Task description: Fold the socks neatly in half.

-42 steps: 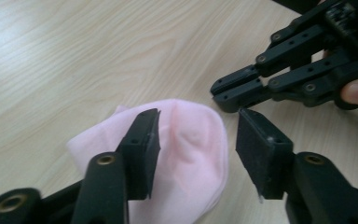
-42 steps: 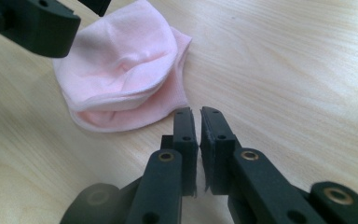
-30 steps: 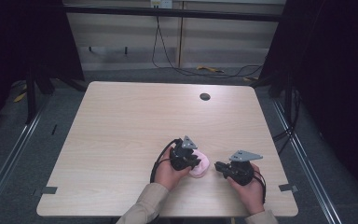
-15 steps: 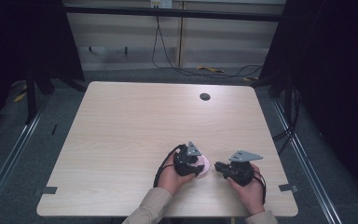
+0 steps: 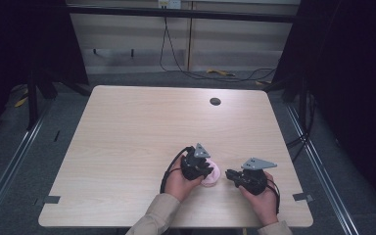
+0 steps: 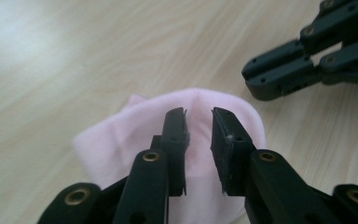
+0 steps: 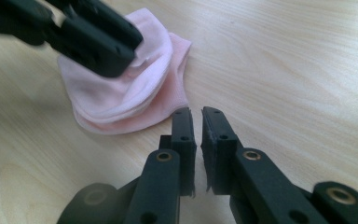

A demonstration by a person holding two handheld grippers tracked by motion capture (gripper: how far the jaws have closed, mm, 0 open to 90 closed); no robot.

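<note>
The left claw [image 6: 198, 116], jaws just closing but still slightly parted, should press flat on the folded pink sock [image 6: 121, 144]; the right claw [image 7: 196, 114], clenched empty, waits at three o'clock.

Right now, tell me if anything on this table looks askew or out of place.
Nothing stands out. The folded pink cloth lies in uneven layers near the table front edge, under the left tool. The right tool rests beside it, nothing between its jaws.

We wear beige sleeves [image 5: 156, 215]. Our left tool [image 6: 198, 140] and right tool [image 7: 196, 140] are black, each with two flat-faced jaws on linked bars pinned by brass-ringed rivets. Each carries a grey three-cornered plate [image 5: 258, 163] and trails a black cable [image 5: 169, 169].
</note>
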